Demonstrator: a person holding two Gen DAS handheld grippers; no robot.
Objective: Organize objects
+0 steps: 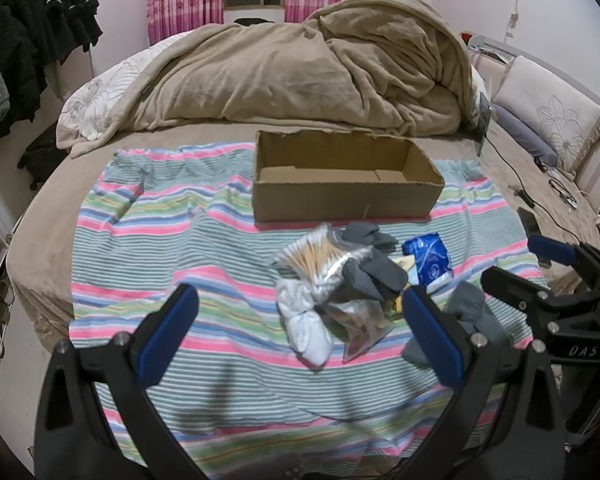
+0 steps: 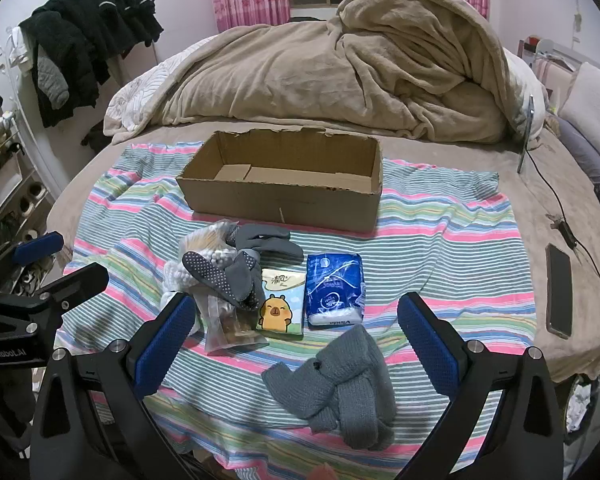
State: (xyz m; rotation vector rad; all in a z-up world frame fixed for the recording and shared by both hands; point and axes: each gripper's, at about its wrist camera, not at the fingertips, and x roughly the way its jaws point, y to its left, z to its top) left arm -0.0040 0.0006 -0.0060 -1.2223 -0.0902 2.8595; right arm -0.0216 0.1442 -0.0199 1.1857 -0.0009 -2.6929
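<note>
Grey knitted wool gloves (image 2: 336, 376) lie on the striped cloth directly ahead of the right gripper (image 2: 296, 344), between its parted fingers, nearer than the left gripper (image 1: 300, 336), also spread wide; the open cardboard box (image 2: 284, 184) sits beyond.

We see our right gripper (image 2: 296, 328) with jaws wide apart above grey knit gloves (image 2: 336, 380) | blue tissue pack (image 2: 334, 288) beside capybara tissue pack (image 2: 282, 304) | empty cardboard box (image 2: 280, 192) beyond, on striped cloth (image 2: 440, 240).
</note>
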